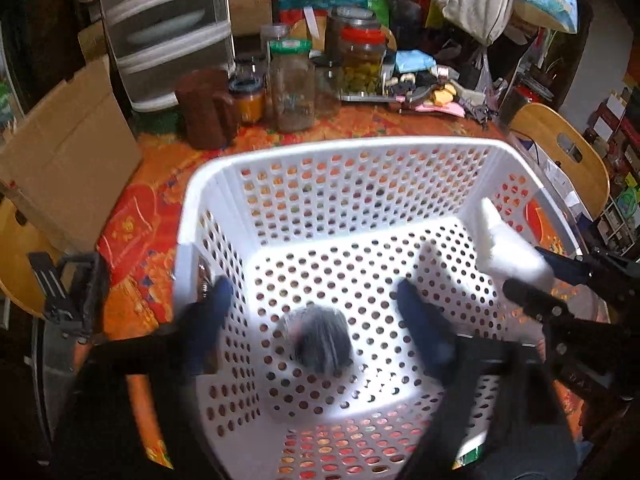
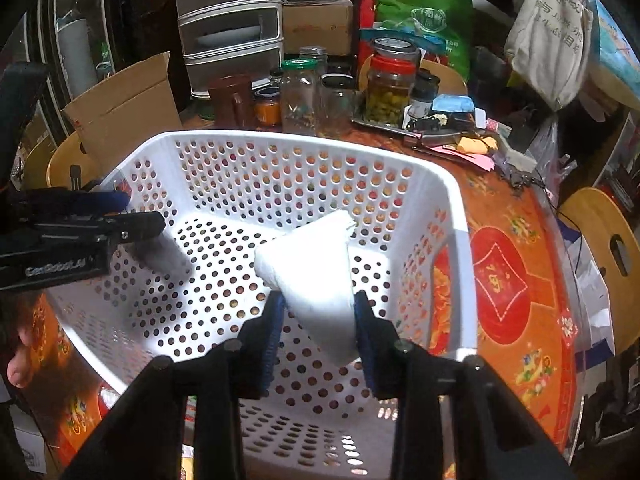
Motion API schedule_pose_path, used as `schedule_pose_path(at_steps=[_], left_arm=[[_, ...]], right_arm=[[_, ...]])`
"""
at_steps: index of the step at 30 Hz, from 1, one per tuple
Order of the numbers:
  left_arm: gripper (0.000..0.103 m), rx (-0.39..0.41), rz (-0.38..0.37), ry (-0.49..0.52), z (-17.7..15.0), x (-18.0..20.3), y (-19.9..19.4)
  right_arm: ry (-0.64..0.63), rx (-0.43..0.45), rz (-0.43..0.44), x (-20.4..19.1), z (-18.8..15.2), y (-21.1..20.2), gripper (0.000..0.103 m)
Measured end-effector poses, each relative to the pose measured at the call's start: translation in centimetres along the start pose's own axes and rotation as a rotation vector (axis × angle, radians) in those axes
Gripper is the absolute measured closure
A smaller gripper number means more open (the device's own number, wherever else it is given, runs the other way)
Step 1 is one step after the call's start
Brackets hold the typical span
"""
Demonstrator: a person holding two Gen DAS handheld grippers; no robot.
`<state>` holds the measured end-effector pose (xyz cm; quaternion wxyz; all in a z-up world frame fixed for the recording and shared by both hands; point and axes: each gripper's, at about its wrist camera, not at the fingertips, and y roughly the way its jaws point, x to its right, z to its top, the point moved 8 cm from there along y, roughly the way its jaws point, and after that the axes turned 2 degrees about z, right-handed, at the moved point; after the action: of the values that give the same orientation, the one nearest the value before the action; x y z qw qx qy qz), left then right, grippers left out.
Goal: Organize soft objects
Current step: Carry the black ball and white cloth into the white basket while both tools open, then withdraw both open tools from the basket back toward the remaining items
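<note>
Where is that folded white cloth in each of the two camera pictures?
Left wrist view: the white cloth sits at the right edge, held by the right gripper above the basket.
Right wrist view: the cloth is at centre, clamped between the blue pads.
Shared landmark: the red-lidded jar behind the basket.

"GenRobot.AI" is printed in pale letters on the black body of the left gripper (image 2: 142, 226). Chinese characters are seen on the hanging cloth bag (image 2: 548, 36), but blurred.
</note>
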<state>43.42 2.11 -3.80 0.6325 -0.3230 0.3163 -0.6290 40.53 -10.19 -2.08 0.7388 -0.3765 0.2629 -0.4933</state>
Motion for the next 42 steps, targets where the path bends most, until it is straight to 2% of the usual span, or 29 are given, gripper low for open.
schedule_pose_path(at_steps=[3, 6, 9, 12, 14, 17, 23, 29, 35, 42], left_arm=[[0.011, 0.032, -0.010, 0.003, 0.3, 0.1, -1.1], [0.010, 0.047, -0.005, 0.010, 0.3, 0.2, -1.9], [0.009, 0.056, -0.005, 0.016, 0.1, 0.2, -2.8], [0.008, 0.075, -0.031, 0.042, -0.6, 0.6, -4.5], [0.008, 0.097, -0.021, 0.058, -1.1, 0.7, -6.0], [0.006, 0.133, 0.004, 0.067, -2.1, 0.7, -8.9], [0.003, 0.194, -0.016, 0.069, -5.5, 0.9, -14.0], [0.002, 0.232, -0.007, 0.041, -9.3, 0.1, -17.2], [0.002, 0.255, 0.001, -0.009, -13.9, -1.3, -18.4], [0.001, 0.219, -0.006, -0.042, -20.0, -1.7, -16.2]], right_arm=[[0.003, 0.021, -0.007, 0.1, 0.1, -0.3, 0.043], [0.012, 0.043, 0.002, 0.3, 0.2, -1.0, 0.035], [0.014, 0.068, 0.003, 0.3, 0.1, -2.0, 0.022], [0.013, 0.091, 0.008, 0.1, -0.1, -3.1, 0.019], [0.012, 0.115, 0.014, 0.0, -0.4, -4.3, 0.014], [0.014, 0.151, 0.013, -0.2, -1.1, -6.4, 0.013], [0.035, 0.201, 0.003, 0.0, -3.2, -10.2, 0.013], [0.031, 0.224, -0.017, -0.6, -6.4, -12.7, 0.013], [0.019, 0.227, -0.018, -1.6, -10.2, -13.5, 0.013], [0.046, 0.190, 0.010, -3.0, -15.8, -11.6, 0.013]])
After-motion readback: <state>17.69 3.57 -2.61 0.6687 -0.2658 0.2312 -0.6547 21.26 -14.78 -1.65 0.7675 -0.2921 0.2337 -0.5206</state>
